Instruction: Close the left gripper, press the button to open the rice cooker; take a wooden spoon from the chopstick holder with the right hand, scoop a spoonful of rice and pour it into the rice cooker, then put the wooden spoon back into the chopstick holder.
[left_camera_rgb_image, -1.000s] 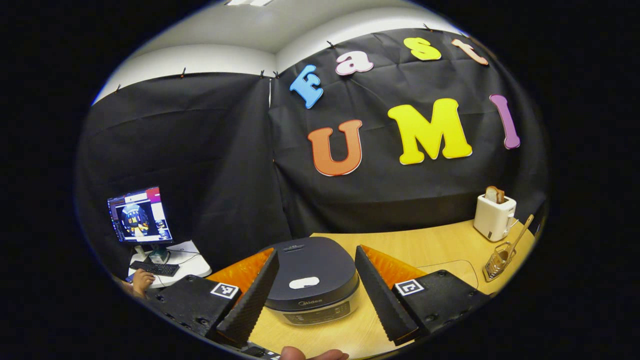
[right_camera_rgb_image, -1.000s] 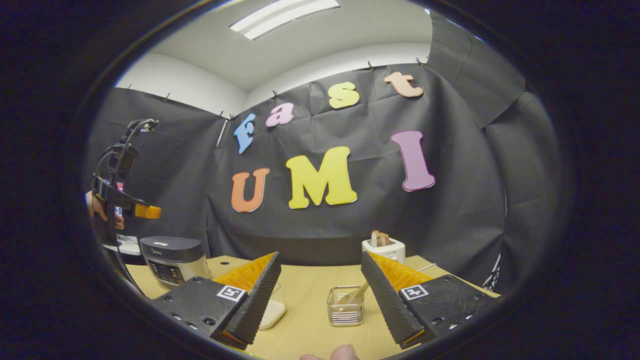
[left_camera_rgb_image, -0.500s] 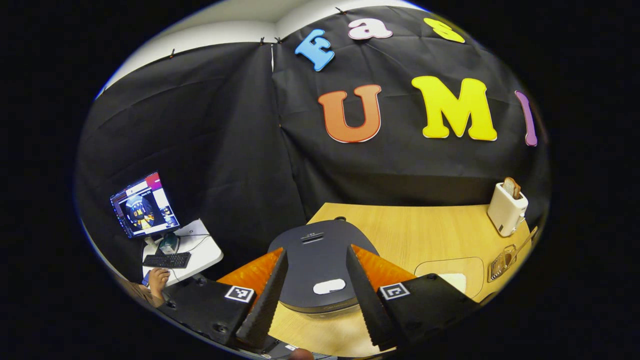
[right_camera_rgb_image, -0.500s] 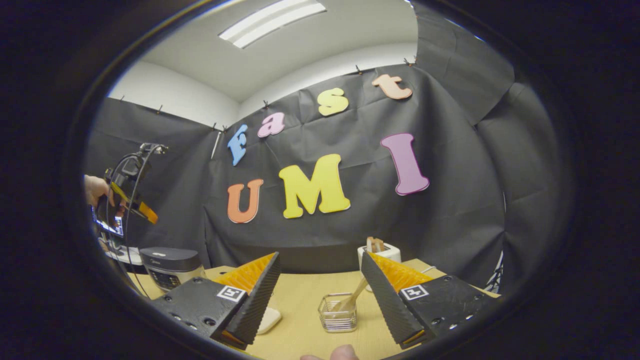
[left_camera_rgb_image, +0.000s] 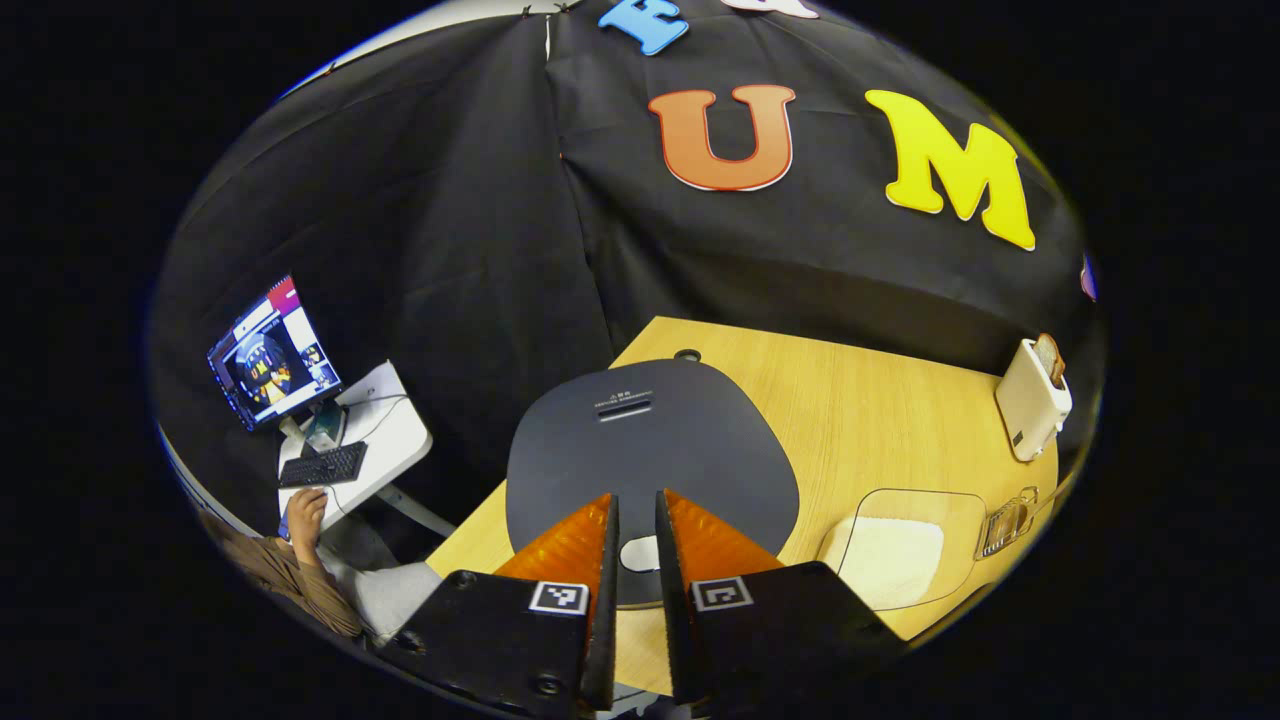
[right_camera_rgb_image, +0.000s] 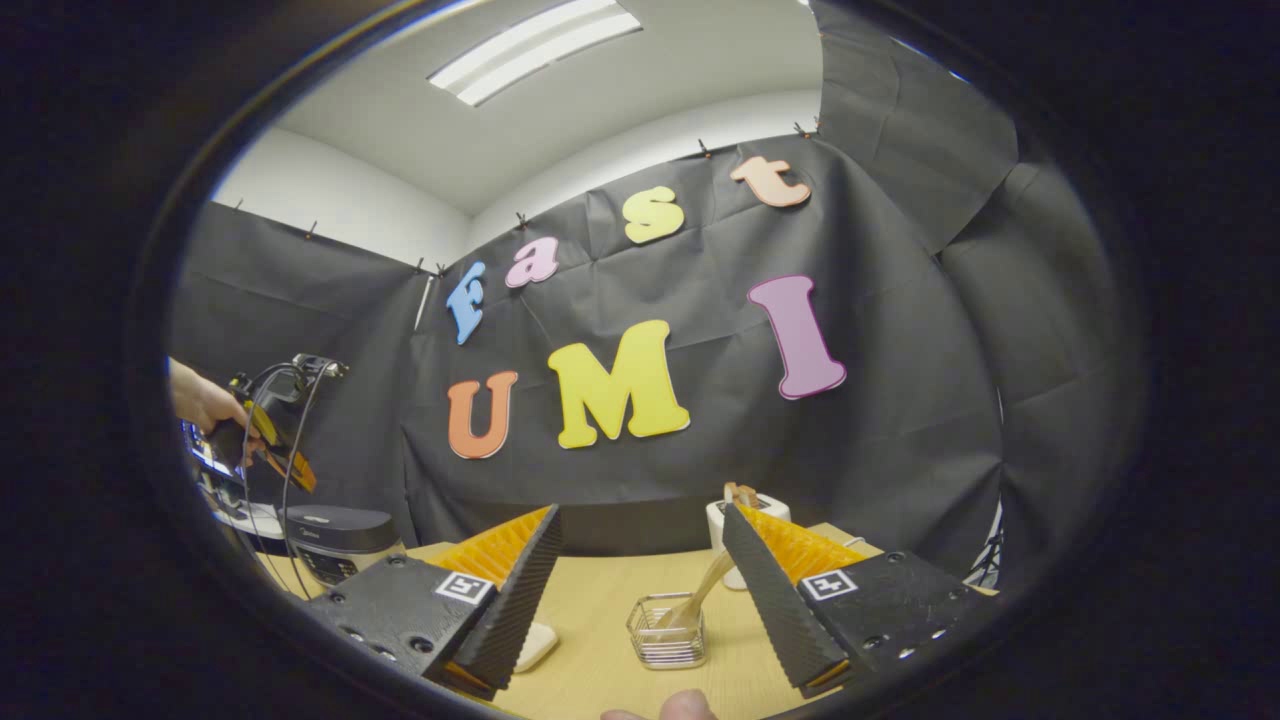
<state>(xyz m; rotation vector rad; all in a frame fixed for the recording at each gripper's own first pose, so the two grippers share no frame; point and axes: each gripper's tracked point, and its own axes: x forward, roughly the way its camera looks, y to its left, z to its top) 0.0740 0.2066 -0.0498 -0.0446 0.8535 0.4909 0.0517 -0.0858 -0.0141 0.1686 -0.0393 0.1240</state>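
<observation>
Left gripper view looks steeply down: my left gripper hangs above the rice cooker, its two fingers drawn nearly together with only a thin slit between them and nothing held. Through that slit I see the pale button at the near edge of the dark lid, which lies flat and closed. The cooker sits at the left corner of the wooden table. To its right lies a clear tray of rice, and beyond that the chopstick holder near the table's edge, with a white toaster farther back.

In the right gripper view my right gripper is level and low over the table, fingers spread wide, gripping nothing. Between them stands the chopstick holder, upright, with the wooden spoon in it, its long handle leaning up and to the right toward the toaster. Far left, my left hand holds the other gripper tilted downward above the cooker.
</observation>
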